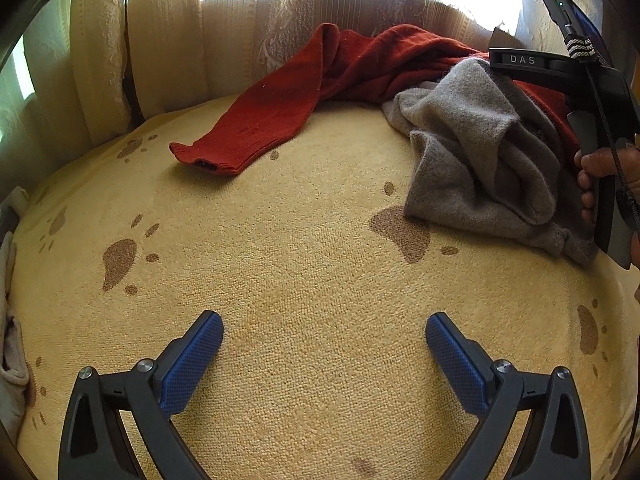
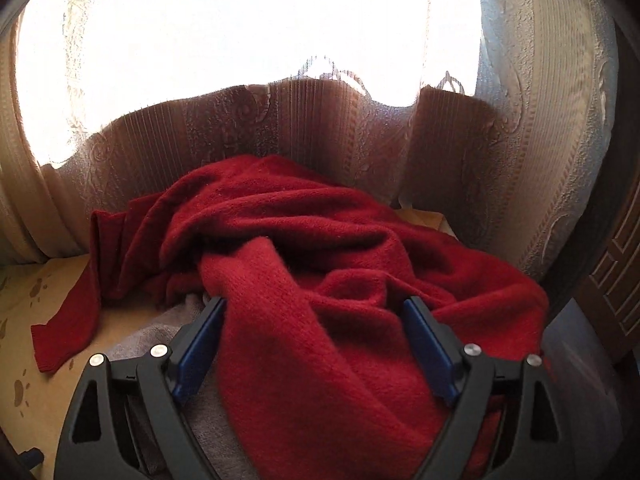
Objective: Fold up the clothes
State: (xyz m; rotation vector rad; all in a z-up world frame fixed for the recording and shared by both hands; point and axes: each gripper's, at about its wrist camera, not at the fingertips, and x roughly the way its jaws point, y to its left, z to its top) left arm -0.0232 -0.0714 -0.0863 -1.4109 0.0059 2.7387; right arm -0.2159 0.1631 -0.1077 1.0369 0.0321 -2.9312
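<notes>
Left-wrist view: left gripper (image 1: 324, 330) w/ both blue pads (image 1: 192, 360) spread wide, nothing between them, hanging over a bare stretch of the yellow blanket (image 1: 304, 240), which carries brown paw-print marks (image 1: 118, 258). Red sweater (image 1: 360, 64) lies crumpled at the far side, against the curtain (image 1: 248, 36); one sleeve (image 1: 240, 136) runs out flat toward the near left, cuff open at its end. Grey sweater (image 1: 480, 152) is bunched at the right, lying partly on the red one and touching a large paw mark. At the right edge, the body of the right gripper (image 1: 592, 92) shows side-on, marked "DAS", held by a hand (image 1: 600, 168); its tips are hidden behind the grey sweater in this view. Pale cloth (image 1: 12, 364) at the left edge, too little shown to tell what it is.

Right-wrist view: right gripper (image 2: 314, 308) points down into the heap. Its jaws stand wide apart & are closing slightly; a thick fold of the red sweater (image 2: 320, 280) fills the gap between them. The left-hand pad (image 2: 200, 344) touches the fold's edge, the right-hand pad sits against the knit, but whether they press on it cannot be told; the fold looks loose, not pinched. Grey sweater (image 2: 168, 332) peeks out beneath the red, low left. Red sleeve (image 2: 68, 328) trails to the left over the yellow blanket (image 2: 28, 360). Curtain (image 2: 280, 120) behind, w/ a bright window (image 2: 240, 20) above it. Brown wood panel (image 2: 616, 280) at the far right.
</notes>
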